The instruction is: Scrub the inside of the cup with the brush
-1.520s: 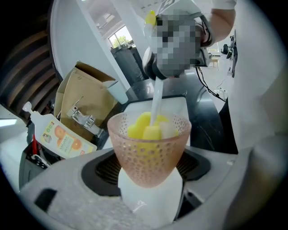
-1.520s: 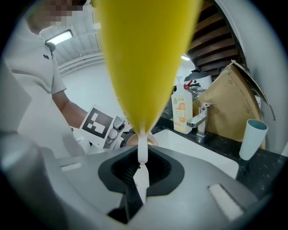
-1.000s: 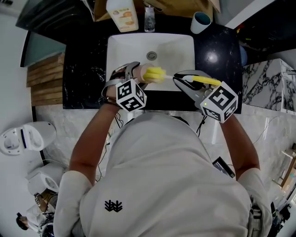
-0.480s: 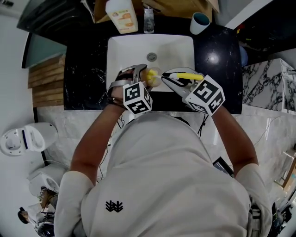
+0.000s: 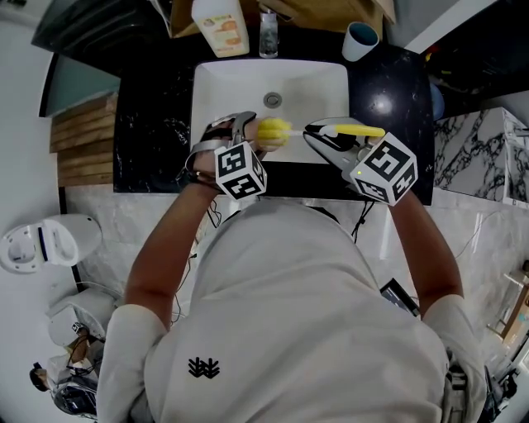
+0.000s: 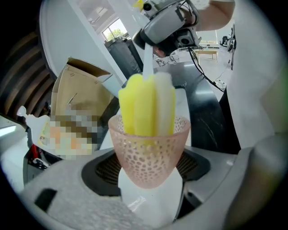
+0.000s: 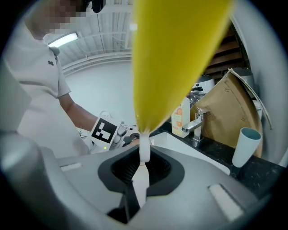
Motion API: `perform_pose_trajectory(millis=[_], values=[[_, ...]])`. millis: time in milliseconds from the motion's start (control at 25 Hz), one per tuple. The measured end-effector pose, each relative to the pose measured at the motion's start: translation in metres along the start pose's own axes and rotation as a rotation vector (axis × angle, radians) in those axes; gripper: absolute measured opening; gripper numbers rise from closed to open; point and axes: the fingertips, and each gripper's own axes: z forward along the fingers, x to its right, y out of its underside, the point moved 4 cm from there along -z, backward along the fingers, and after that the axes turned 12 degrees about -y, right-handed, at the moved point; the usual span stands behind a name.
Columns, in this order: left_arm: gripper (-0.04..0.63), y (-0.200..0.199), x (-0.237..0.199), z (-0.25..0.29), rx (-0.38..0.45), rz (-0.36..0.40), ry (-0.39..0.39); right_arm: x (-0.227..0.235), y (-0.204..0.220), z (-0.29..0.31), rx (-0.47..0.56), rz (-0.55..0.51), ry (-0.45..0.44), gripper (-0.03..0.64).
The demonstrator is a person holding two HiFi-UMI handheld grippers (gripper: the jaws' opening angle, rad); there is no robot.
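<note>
In the left gripper view a pink perforated cup [image 6: 150, 150] sits between the jaws of my left gripper [image 6: 150, 177], which is shut on it. The brush's yellow and white foam head [image 6: 146, 105] stands in the cup's mouth, most of it outside the rim. In the head view the cup [image 5: 247, 130] lies on its side over the sink's front edge, with the foam head [image 5: 275, 129] at its opening. My right gripper [image 5: 324, 132] is shut on the brush's thin white stem [image 7: 144, 150], below its yellow handle [image 7: 175, 54].
The white sink [image 5: 310, 87] has a drain [image 5: 272, 100] and a faucet [image 7: 200, 122] at the back. A soap bottle [image 5: 220, 25], a brown paper bag [image 7: 229, 101] and a blue cup [image 5: 360, 39] stand on the black counter [image 5: 153, 116].
The right gripper pushed the brush left into the cup, then drew it back right. The foam head now shows more outside the rim. The left gripper has barely moved.
</note>
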Motion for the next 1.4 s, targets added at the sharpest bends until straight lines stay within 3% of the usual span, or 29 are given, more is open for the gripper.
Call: perform_pose_trajectory(millis=[360, 760, 1080, 1280, 1400], values=[[0.36, 0.002, -0.002, 0.002, -0.023, -0.005, -0.002, -0.013, -0.011, -0.02, 0.053, 0.005, -0.01, 0.043], [0.362, -0.02, 0.004, 0.005, -0.026, 0.05, -0.003, -0.001, 0.001, 0.033, -0.039, -0.029, 0.005, 0.043], [0.36, -0.009, 0.002, 0.01, -0.085, 0.101, -0.028, 0.003, -0.01, 0.019, 0.071, 0.051, -0.001, 0.043], [0.361, 0.002, -0.002, 0.01, -0.102, 0.078, -0.032, 0.004, -0.018, -0.007, 0.151, 0.083, 0.013, 0.043], [0.362, 0.002, -0.005, 0.008, -0.093, 0.025, -0.032, 0.003, -0.018, -0.016, 0.158, 0.092, 0.012, 0.043]])
